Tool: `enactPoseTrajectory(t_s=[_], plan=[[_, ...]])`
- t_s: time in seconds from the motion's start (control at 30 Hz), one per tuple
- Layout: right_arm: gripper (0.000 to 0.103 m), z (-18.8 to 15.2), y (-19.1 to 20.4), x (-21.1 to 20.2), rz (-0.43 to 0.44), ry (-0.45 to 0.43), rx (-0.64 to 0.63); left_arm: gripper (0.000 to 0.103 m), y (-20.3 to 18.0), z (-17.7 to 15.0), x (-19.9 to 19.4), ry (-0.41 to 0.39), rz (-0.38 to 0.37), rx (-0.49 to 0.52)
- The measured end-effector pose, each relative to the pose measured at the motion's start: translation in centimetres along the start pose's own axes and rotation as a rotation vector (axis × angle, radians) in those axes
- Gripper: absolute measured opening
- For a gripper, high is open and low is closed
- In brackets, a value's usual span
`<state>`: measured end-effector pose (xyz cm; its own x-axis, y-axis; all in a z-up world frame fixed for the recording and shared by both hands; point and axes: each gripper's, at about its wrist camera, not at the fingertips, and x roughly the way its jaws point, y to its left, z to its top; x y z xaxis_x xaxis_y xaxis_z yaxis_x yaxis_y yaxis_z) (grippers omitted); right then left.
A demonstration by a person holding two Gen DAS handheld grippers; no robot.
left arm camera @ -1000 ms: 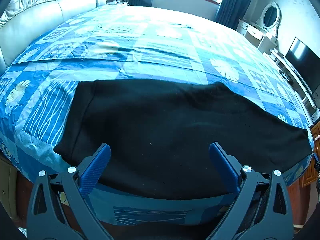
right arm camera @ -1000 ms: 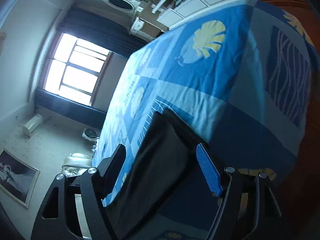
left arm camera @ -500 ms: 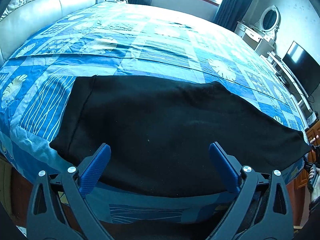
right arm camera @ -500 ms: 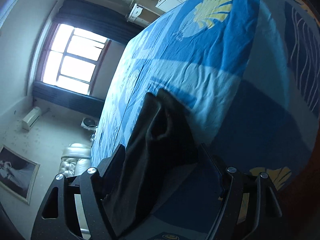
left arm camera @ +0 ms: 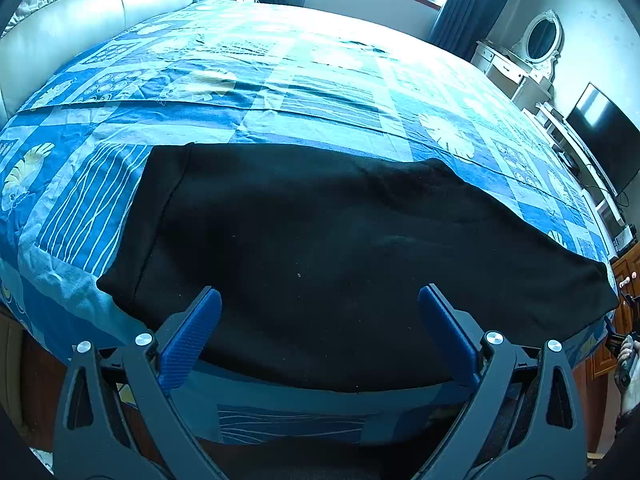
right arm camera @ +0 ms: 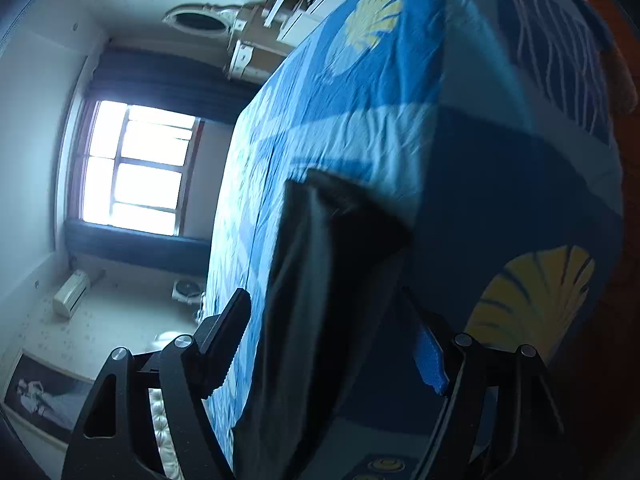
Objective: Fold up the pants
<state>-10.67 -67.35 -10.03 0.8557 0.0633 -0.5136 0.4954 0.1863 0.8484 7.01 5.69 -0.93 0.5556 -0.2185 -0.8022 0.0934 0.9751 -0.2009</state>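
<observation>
Black soft-fabric pants [left arm camera: 340, 264] spread flat along near edge of blue patterned bedspread [left arm camera: 280, 92], ahead of released left gripper [left arm camera: 320, 312]; leg end between parted right gripper [right arm camera: 332, 344] jaws, seemingly for pinching.

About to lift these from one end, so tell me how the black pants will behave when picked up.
The black pants lie limp along the quilt's contours, so they will probably sag and drape rather than hold shape. The matte, fleecy-looking cloth likely grips well, not slippery. The leg end already hangs loosely between the right gripper's open jaws, so expect it to swing.
</observation>
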Motion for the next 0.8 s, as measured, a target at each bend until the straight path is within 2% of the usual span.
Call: enactPoseTrajectory(t_s=[0.23,0.3,0.33,0.4,0.47,0.5,0.67,0.8], plan=[[0.072,2.0,0.4,1.4,-0.018,-0.004,-0.016,0.099,-0.1,-0.1,-0.1,0.002,-0.005,-0.005],[0.063,2.9,-0.1,2.0,-0.038,-0.010,0.008,0.099,-0.2,-0.1,-0.2,-0.002,-0.003,-0.006],[0.051,3.2,-0.2,2.3,-0.051,-0.005,0.009,0.099,-0.1,0.0,-0.2,-0.002,-0.003,-0.007],[0.039,3.5,-0.2,2.7,-0.088,0.004,-0.008,0.099,-0.1,-0.1,-0.1,0.002,-0.005,-0.011],[0.019,3.5,0.3,3.1,-0.113,0.023,-0.041,0.099,-0.1,-0.1,0.0,0.009,-0.009,-0.017],[0.017,3.5,0.7,3.2,-0.118,0.027,-0.055,0.099,0.0,-0.1,0.0,0.011,-0.009,-0.020],[0.013,3.2,3.6,1.9,-0.070,0.009,-0.109,0.099,0.1,-0.1,0.1,0.013,-0.006,-0.027],[0.013,2.0,8.4,1.0,-0.023,0.008,-0.214,0.099,0.2,-0.1,0.0,0.012,-0.006,-0.034]])
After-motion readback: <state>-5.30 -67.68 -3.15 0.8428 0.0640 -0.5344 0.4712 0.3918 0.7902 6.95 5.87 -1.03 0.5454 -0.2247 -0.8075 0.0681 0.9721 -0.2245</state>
